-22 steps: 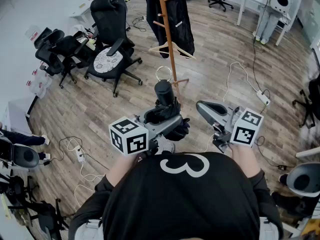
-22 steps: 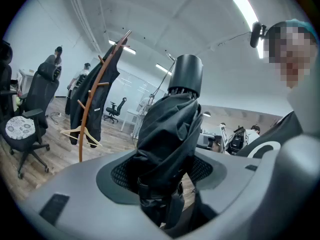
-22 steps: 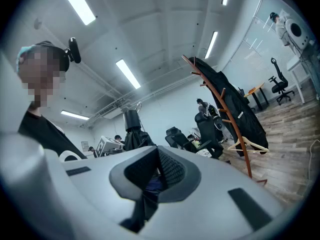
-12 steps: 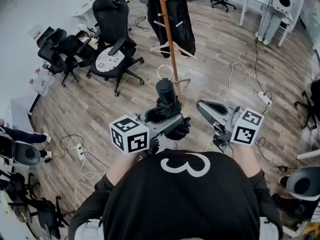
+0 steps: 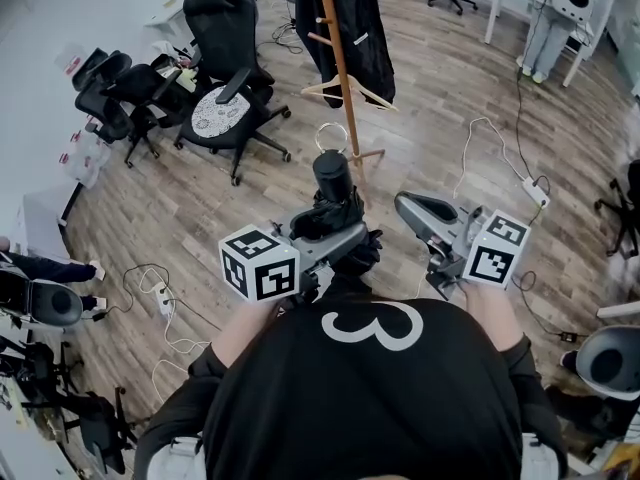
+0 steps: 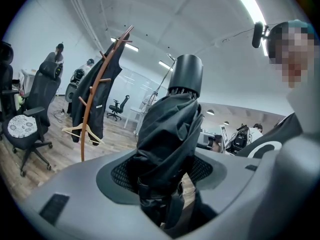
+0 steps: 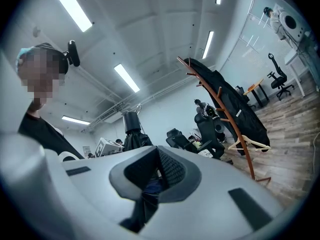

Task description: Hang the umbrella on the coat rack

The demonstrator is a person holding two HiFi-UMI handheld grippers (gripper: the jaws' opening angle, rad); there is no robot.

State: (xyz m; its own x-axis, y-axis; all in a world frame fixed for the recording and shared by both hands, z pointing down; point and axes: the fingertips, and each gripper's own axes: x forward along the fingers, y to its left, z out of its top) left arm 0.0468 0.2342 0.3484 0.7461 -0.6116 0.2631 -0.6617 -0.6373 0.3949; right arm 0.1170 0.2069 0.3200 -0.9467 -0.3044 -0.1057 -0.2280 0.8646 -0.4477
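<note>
We see our right gripper (image 7: 151, 176) with its jaws closed together and nothing between them. Past them on the left, the folded black umbrella (image 7: 134, 136) stands upright. On the right, the wooden coat rack (image 7: 232, 134) carries a black coat (image 7: 240, 116) and a bare hanger (image 7: 249, 143), with office chairs (image 7: 208, 130) just beside it.

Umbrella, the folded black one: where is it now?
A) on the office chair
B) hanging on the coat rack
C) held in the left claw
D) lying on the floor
C: the left claw clamps the umbrella, apart from the coat rack.
</note>
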